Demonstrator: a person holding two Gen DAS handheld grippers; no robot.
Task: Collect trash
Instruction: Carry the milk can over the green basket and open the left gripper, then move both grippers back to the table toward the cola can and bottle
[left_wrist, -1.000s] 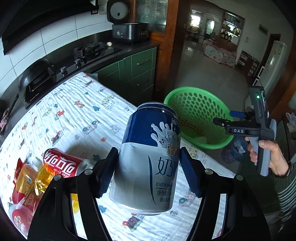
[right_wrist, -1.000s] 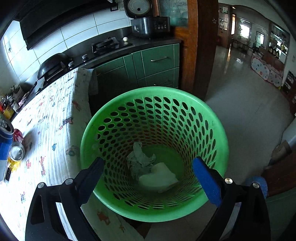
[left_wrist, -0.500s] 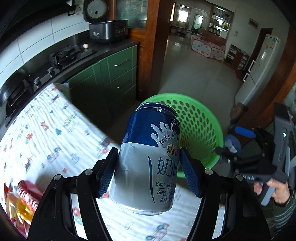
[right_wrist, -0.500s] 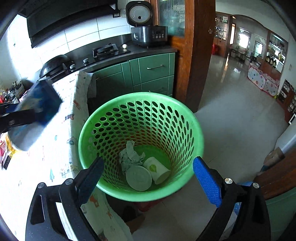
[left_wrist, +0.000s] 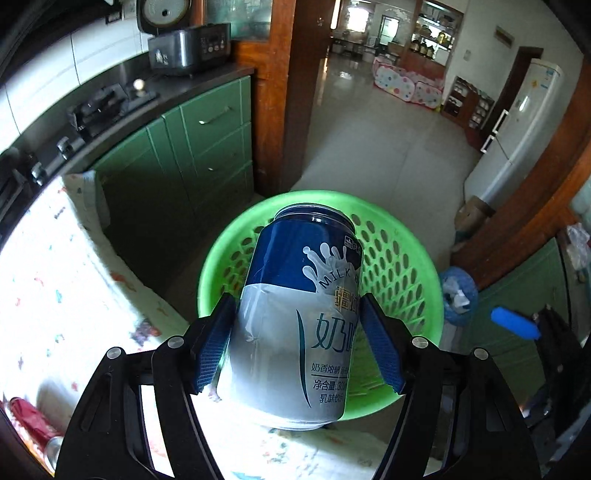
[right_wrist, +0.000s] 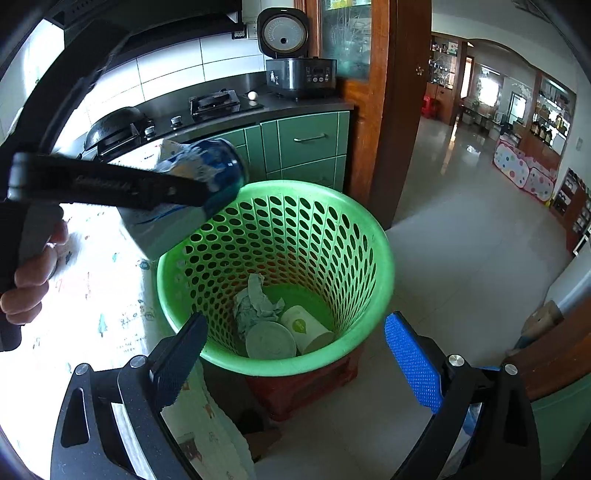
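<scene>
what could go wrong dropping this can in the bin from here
1. In the right wrist view the milk can held by the left gripper sits over the near rim of the green basket, not its middle; released now, it may clip the rim and fall to the floor.
2. The basket stands on a small red stool, so a hard knock might tip it.

Left hand-held gripper (left_wrist: 297, 345) clamped, right (right_wrist: 295, 354) agape

Daylight overexposes the patterned table (left_wrist: 55, 295) to white glare, while the fisheye edges darken and the moving can (right_wrist: 192, 184) blurs.
</scene>
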